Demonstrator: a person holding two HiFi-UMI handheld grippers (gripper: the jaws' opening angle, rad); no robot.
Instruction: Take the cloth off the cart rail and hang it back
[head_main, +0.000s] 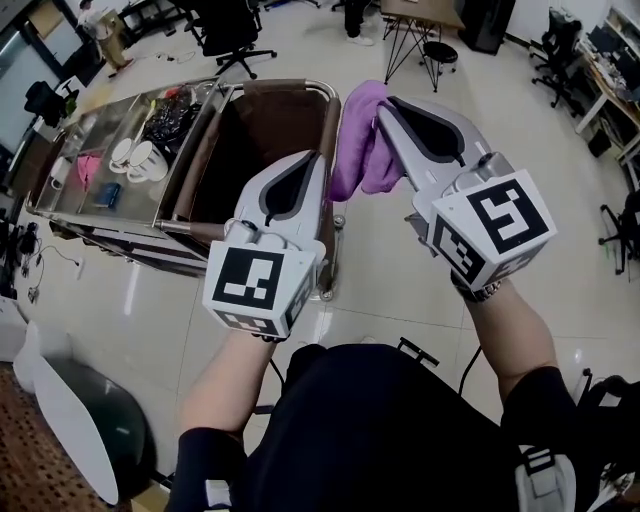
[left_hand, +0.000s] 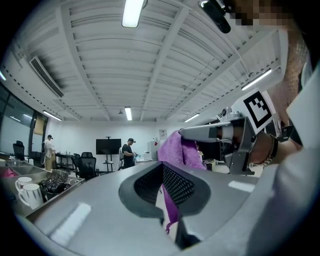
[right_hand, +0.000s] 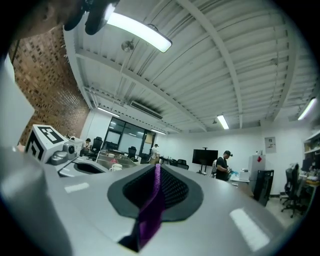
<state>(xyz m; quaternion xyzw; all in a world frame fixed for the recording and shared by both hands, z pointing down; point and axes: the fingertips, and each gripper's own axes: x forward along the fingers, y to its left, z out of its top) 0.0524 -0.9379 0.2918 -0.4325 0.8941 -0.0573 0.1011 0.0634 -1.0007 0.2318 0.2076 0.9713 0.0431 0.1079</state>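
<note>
1. Cart (head_main: 100, 222): the steel top tray holds white cups (head_main: 138, 155), a pink item (head_main: 88, 165), a blue item (head_main: 108, 193) and a dark tangle (head_main: 170, 120).
2. Brown bag (head_main: 260, 130) hangs in the cart's end frame. Its inside is dark, so I can't make out any contents.
3. Cloth (head_main: 358, 150): purple, held up between both grippers, just beside the rail (head_main: 333, 140) at the bag's right edge. I can't tell whether it touches the rail.
4. Left gripper (head_main: 305, 160): jaws closed on a thin strip of cloth, with a frayed end hanging below the pads.
5. Right gripper (head_main: 385, 108): jaws closed on a fold of cloth, with the bunched bulk at its tip.
6. Only the head view shows the bag, the rail, the tray layout and both forearms.
7. Only the left gripper view shows the cloth's bulk draped off the right gripper's tip, seen side-on. It also shows the cups at its lower left.
8. Only the right gripper view shows that the cloth runs the full length of its pads. The left gripper's marker cube (right_hand: 47, 142) sits at that view's left.
9. Both gripper views show a monitor (right_hand: 205, 156) and a person (right_hand: 222, 165) far back. Neither is in the head view.
</note>
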